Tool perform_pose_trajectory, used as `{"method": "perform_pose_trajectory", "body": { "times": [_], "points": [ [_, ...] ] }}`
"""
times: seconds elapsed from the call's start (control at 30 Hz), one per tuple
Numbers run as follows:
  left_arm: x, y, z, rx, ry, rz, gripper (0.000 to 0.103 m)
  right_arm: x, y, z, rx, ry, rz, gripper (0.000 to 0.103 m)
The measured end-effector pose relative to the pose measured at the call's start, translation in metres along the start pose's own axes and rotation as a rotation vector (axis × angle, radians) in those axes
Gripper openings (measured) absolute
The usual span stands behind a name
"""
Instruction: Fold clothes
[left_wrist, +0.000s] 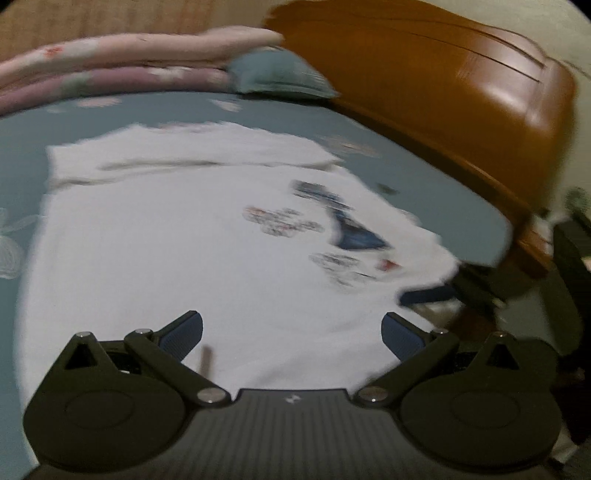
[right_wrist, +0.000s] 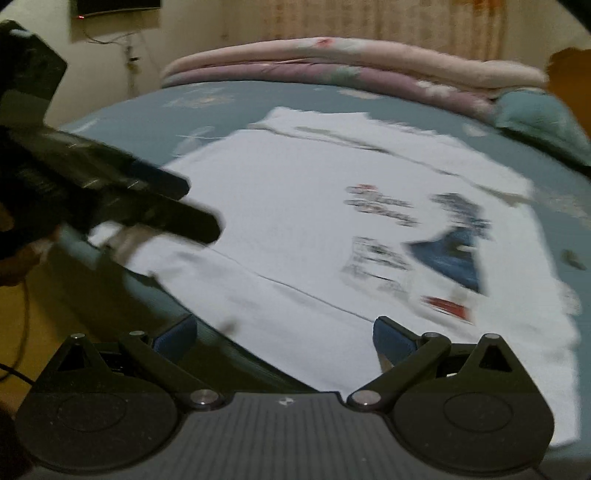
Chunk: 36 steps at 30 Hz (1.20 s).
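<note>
A white T-shirt (left_wrist: 166, 240) with a blue and red print (left_wrist: 354, 236) lies spread flat on the blue-grey bedsheet (left_wrist: 110, 114). My left gripper (left_wrist: 291, 328) hovers open over the shirt's near edge, with nothing between its blue pads. My right gripper (right_wrist: 284, 332) is open too, low over the near hem of the shirt (right_wrist: 277, 206), close to the print (right_wrist: 454, 254). In the right wrist view the left gripper's dark fingers (right_wrist: 192, 221) reach over the shirt's left edge. Both views are motion-blurred.
Folded pink and purple quilts (left_wrist: 129, 62) and a teal pillow (left_wrist: 273, 74) lie at the far side of the bed. A glossy wooden headboard (left_wrist: 443, 74) rises on the right. Yellowish floor (right_wrist: 22, 332) shows past the bed edge, and a cable hangs on the wall (right_wrist: 129, 55).
</note>
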<state>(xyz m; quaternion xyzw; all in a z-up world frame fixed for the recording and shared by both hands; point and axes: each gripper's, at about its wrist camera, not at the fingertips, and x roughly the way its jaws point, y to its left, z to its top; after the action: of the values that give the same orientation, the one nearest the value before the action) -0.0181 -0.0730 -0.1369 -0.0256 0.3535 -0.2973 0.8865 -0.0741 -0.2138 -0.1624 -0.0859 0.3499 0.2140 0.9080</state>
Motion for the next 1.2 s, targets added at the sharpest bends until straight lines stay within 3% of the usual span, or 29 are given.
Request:
{"method": "perform_pose_trajectory", "body": {
  "times": [0.1, 0.2, 0.33, 0.47, 0.53, 0.7, 0.83, 0.97, 1.2],
  "points": [
    [0.013, -0.010, -0.012, -0.030, 0.062, -0.071, 0.102, -0.005, -0.008, -0.011, -0.013, 0.006, -0.048, 0.103],
    [0.009, -0.019, -0.025, -0.033, 0.063, -0.056, 0.102, -0.010, -0.012, -0.018, -0.036, 0.017, -0.070, 0.103],
    [-0.005, -0.026, -0.026, -0.017, 0.105, -0.093, 0.102, -0.013, -0.023, -0.014, 0.013, 0.018, -0.068, 0.103],
    [-0.002, -0.029, -0.018, 0.031, 0.080, -0.045, 0.102, -0.006, -0.021, -0.006, -0.002, -0.008, -0.069, 0.103],
    [0.006, -0.025, -0.019, 0.008, 0.094, -0.032, 0.102, -0.002, -0.017, -0.004, -0.025, -0.012, -0.081, 0.103],
    [-0.006, -0.028, -0.029, 0.006, 0.122, -0.099, 0.102, -0.013, -0.023, -0.020, -0.020, 0.025, -0.050, 0.103],
    [-0.012, -0.025, -0.022, 0.069, 0.092, -0.019, 0.102, -0.027, -0.036, -0.019, 0.007, 0.001, -0.063, 0.103],
    [-0.008, -0.015, -0.015, 0.033, 0.063, 0.027, 0.102, -0.026, -0.063, -0.016, 0.121, -0.053, -0.109, 0.103],
    [-0.014, -0.001, -0.028, -0.011, 0.078, 0.074, 0.102, -0.039, -0.102, -0.025, 0.266, -0.053, -0.095, 0.103]
  ]
}}
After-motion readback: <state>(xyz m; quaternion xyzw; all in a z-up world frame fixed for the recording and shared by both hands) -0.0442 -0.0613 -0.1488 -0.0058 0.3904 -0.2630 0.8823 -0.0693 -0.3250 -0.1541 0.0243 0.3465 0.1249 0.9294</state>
